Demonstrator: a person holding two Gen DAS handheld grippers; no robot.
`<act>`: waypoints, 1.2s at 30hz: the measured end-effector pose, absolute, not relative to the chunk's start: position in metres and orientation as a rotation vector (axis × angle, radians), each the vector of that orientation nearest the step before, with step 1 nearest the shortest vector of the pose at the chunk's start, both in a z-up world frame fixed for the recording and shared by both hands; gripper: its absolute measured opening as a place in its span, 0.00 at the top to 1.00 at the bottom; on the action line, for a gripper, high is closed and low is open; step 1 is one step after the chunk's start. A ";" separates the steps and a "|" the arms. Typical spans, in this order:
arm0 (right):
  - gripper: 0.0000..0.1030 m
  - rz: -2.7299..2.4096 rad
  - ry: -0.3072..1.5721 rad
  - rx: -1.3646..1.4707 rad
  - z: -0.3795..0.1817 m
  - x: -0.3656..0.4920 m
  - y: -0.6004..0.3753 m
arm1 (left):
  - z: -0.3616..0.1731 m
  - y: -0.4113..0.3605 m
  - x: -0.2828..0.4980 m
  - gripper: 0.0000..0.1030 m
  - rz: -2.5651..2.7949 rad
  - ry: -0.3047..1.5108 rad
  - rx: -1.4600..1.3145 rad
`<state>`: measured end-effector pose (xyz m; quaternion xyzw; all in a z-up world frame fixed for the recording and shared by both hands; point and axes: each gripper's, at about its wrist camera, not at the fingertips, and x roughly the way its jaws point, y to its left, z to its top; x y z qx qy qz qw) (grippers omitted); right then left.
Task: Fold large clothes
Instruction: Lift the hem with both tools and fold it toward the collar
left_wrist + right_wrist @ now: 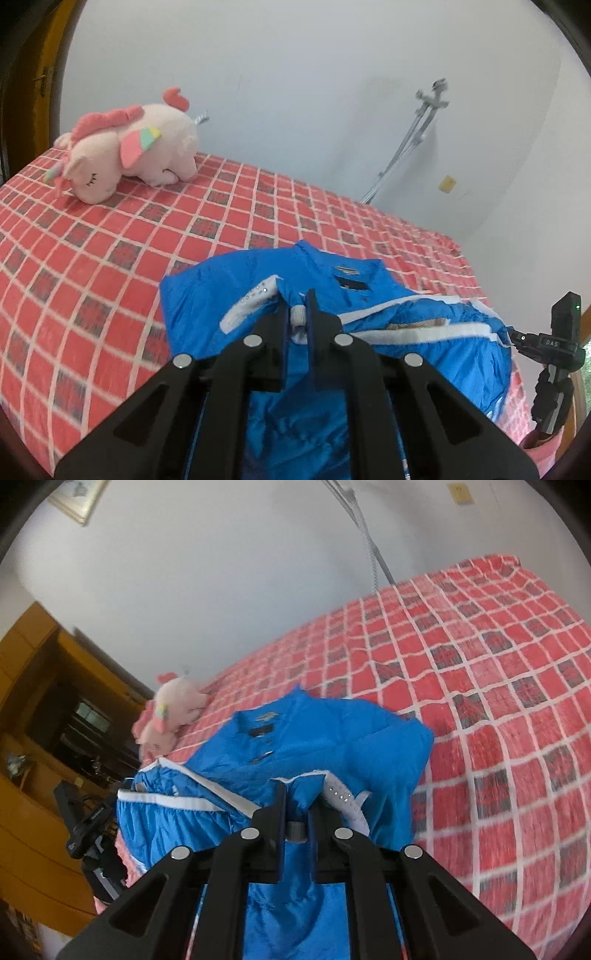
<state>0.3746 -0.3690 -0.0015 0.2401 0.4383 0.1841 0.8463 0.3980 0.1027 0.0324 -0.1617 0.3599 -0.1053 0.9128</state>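
A blue jacket [314,273] with white trim lies partly folded on a bed with a red checked cover [110,240]. My left gripper [298,312] is shut on the jacket's edge by a white strip and holds it lifted. My right gripper [298,805] is shut on another blue edge of the jacket [332,738], next to a white studded strip. The right gripper also shows at the far right of the left wrist view [517,338], at the jacket's corner. The cloth under both grippers is hidden.
A pink unicorn plush [136,147] lies at the bed's far side, also in the right wrist view [173,712]. Metal crutches [410,136] lean on the white wall. A wooden cabinet [44,709] stands beside the bed [498,701].
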 end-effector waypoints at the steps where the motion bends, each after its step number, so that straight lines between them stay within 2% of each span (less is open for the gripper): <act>1: 0.91 0.376 0.946 0.508 -0.010 0.388 -0.369 | 0.029 0.102 0.405 0.93 -0.214 0.751 -0.327; 9: 0.91 0.323 1.045 0.510 -0.055 0.449 -0.370 | -0.026 0.097 0.478 0.93 -0.163 0.876 -0.298; 16: 0.91 0.295 1.079 0.511 -0.080 0.465 -0.366 | -0.055 0.098 0.500 0.89 -0.134 0.938 -0.311; 19: 0.83 0.320 1.075 0.516 -0.075 0.460 -0.367 | -0.048 0.098 0.497 0.87 -0.149 0.952 -0.308; 21: 0.66 0.337 1.063 0.508 -0.066 0.454 -0.367 | -0.038 0.101 0.488 0.81 -0.179 0.955 -0.320; 22: 0.44 0.350 1.045 0.509 -0.059 0.447 -0.369 | -0.034 0.102 0.485 0.63 -0.192 0.954 -0.331; 23: 0.39 0.354 1.027 0.507 -0.054 0.442 -0.370 | -0.026 0.107 0.477 0.51 -0.219 0.951 -0.357; 29: 0.37 0.379 0.979 0.460 -0.032 0.398 -0.375 | -0.002 0.123 0.426 0.48 -0.263 0.905 -0.354; 32: 0.30 0.377 0.975 0.444 -0.037 0.376 -0.376 | -0.009 0.131 0.400 0.43 -0.227 0.914 -0.322; 36: 0.29 0.341 1.005 0.413 -0.050 0.365 -0.372 | -0.024 0.135 0.379 0.39 -0.194 0.929 -0.283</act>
